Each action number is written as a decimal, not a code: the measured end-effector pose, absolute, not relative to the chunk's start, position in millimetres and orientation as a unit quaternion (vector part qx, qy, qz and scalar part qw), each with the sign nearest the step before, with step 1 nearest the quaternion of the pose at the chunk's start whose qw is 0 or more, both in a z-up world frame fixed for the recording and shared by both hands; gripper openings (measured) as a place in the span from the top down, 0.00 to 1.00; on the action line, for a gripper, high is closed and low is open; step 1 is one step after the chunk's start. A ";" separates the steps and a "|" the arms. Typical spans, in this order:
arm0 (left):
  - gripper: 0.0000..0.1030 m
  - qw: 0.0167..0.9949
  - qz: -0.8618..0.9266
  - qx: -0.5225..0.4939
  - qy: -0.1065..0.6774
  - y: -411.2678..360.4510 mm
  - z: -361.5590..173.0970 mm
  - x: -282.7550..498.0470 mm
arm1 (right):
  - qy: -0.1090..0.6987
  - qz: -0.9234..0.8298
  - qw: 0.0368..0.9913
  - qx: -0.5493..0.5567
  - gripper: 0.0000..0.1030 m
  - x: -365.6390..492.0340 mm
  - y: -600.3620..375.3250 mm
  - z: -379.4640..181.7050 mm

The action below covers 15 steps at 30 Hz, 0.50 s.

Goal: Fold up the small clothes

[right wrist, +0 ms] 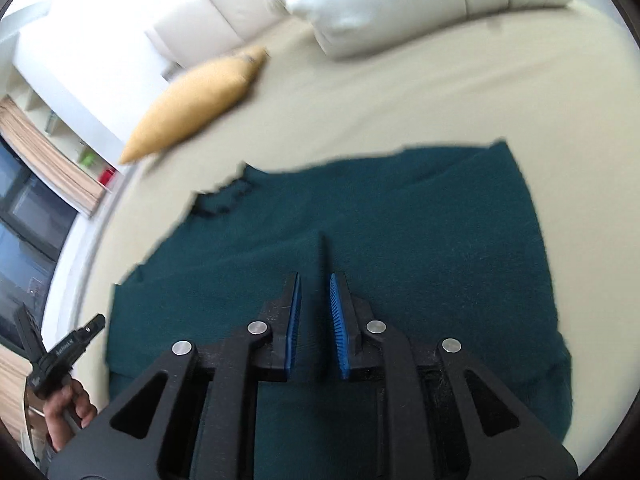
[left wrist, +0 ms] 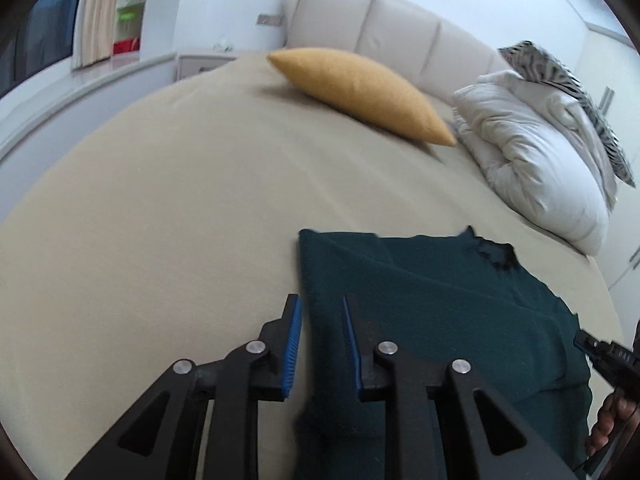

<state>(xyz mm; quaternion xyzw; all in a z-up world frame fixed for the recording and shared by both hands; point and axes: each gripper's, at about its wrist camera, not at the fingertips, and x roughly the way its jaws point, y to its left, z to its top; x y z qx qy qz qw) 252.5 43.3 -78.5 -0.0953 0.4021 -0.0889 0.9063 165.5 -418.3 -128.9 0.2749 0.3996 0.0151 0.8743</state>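
Observation:
A dark green garment (left wrist: pixel 440 300) (right wrist: pixel 380 220) lies spread flat on the beige bed (left wrist: pixel 160 220) (right wrist: pixel 400 100). In the left wrist view my left gripper (left wrist: pixel 321 300) hovers over its left edge. Its jaws stand a little apart with that edge between them, and the blue pads (left wrist: pixel 294 344) do not visibly press on the cloth. In the right wrist view my right gripper (right wrist: pixel 316 276) is above the garment's middle. A thin raised ridge of cloth (right wrist: pixel 321 252) stands in the narrow gap between its pads, untouched. Each view shows the other gripper (left wrist: pixel 600 352) (right wrist: pixel 76 340) at its edge, held by a hand.
A yellow cushion (left wrist: pixel 360 92) (right wrist: pixel 192 108) lies farther up the bed. A bunched white duvet (left wrist: pixel 532 160) (right wrist: pixel 360 8) and a zebra-striped pillow (left wrist: pixel 560 80) sit by the padded headboard (left wrist: pixel 380 20). Bare sheet stretches left of the garment.

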 end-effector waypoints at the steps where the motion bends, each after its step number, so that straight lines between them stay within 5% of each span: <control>1: 0.79 0.908 -0.098 -0.074 0.400 34.7 -76.2 246.0 | 0.396 0.022 0.876 0.275 0.84 162.2 -416.5 -126.0; 6: 0.79 0.883 -0.097 -0.045 0.458 24.6 -117.4 256.6 | 0.419 0.060 0.872 0.246 0.84 166.0 -382.2 -132.7; 10: 0.79 0.888 -0.100 -0.030 0.449 24.1 -123.1 259.7 | 0.423 0.075 0.863 0.265 0.95 170.0 -392.1 -167.4; 15: 0.79 0.881 -0.114 -0.070 0.453 37.9 -120.9 259.2 | 0.414 0.028 0.861 0.294 0.88 148.5 -416.4 -160.8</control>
